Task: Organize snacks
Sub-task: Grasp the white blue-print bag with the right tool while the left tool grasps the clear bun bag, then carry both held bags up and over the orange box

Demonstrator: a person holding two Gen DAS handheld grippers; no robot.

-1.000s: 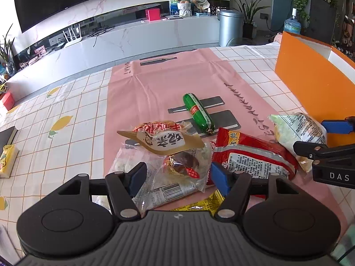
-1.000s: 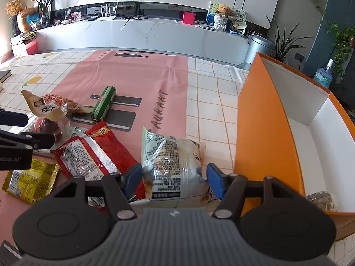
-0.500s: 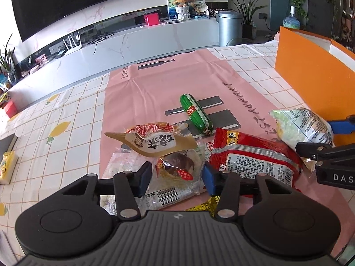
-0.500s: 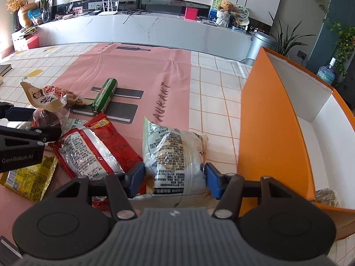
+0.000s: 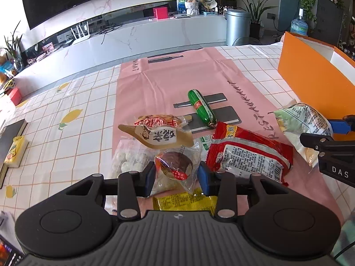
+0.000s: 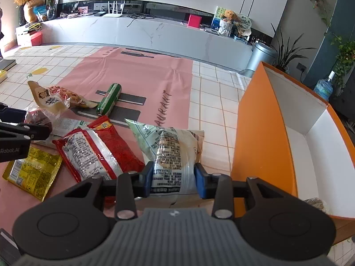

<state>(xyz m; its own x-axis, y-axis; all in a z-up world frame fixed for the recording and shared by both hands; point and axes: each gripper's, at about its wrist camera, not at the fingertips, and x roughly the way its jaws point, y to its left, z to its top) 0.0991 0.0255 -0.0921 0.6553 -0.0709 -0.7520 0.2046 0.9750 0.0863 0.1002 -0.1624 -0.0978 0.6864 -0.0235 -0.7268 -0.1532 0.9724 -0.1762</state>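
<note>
- Checked tablecloth with a pink mat (image 5: 177,82) covers the surface; a white media console lines the far wall.
- Left gripper (image 5: 176,177): its fingers have just been closing and now pinch a clear-wrapped brown pastry (image 5: 174,165) between the blue pads.
- Beyond these fingers lie a tan snack pouch (image 5: 158,136) and a green sausage (image 5: 201,108); to their right, a red packet (image 5: 246,155); beneath them, a yellow packet (image 5: 184,202).
- Right gripper (image 6: 173,178): its fingers have just been closing and now squeeze the near end of a pale green bag (image 6: 168,148).
- Right of these fingers stands an open orange box (image 6: 261,128), just beside the bag; left of them, the red packet and the yellow packet.
</note>
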